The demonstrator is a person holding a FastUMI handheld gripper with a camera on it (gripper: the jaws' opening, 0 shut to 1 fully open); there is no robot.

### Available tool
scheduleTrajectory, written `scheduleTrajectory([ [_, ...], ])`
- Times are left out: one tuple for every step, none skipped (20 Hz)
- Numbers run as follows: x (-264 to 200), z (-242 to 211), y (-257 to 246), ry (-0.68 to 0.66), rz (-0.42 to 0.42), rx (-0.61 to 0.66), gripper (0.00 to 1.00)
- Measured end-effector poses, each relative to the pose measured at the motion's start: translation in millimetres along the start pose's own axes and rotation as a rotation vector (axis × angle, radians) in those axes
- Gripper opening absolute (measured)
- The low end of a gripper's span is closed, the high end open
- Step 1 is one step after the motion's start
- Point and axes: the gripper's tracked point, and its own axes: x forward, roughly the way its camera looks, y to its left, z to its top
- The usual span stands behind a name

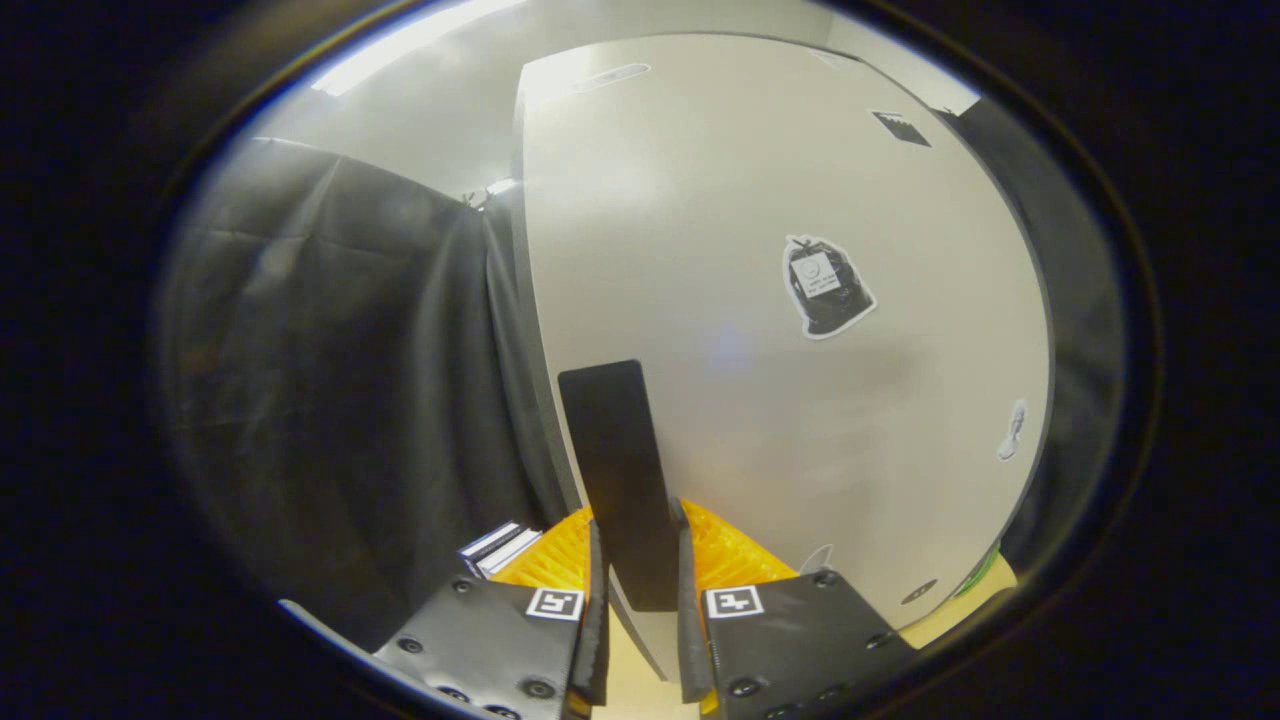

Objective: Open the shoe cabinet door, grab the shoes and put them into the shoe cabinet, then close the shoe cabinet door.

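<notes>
I see a cream-white cabinet door (720, 250) ahead of my gripper (640, 590), with a matte black handle (620, 470) between the fingers. Beyond them sit a black-and-white bag sticker (826, 285) and dark grey cloth (340, 380) alongside.

handle (620, 470) foot: behind tongs (638, 600) | sticker (826, 285) print: unreadable

No text is legible; the sticker (826, 285) on the cabinet door (700, 250) blurs.
</notes>
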Motion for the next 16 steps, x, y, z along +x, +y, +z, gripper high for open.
scheduleTrajectory([
  [-1,0,1,0.0,-0.001,-0.002,0.3],
  [-1,-1,2,0.0,-0.002,-0.002,0.3],
  [-1,-1,2,0.001,-0.002,-0.001,0.3],
  [-1,-1,2,0.001,-0.002,0.0,0.3],
  [-1,-3,2,0.003,-0.001,0.001,0.3],
  [0,-2,1,0.002,0.0,0.002,0.3],
  [0,-3,2,0.003,0.0,0.002,0.3],
  [-1,-2,1,-0.002,0.0,-0.001,0.3],
  [-2,-2,2,-0.005,-0.001,-0.008,0.3],
  [-3,-1,4,-0.009,-0.002,-0.015,0.3],
  [-4,-1,4,-0.013,-0.005,-0.018,0.3],
  [-6,1,4,-0.021,-0.009,-0.015,0.3],
  [-7,1,4,-0.022,-0.01,-0.01,0.3],
  [-1,-6,0,-0.01,-0.015,-0.002,0.3],
  [2,-9,-2,-0.006,-0.018,0.002,0.3],
  [6,-15,-5,0.014,-0.02,0.005,0.3],
])
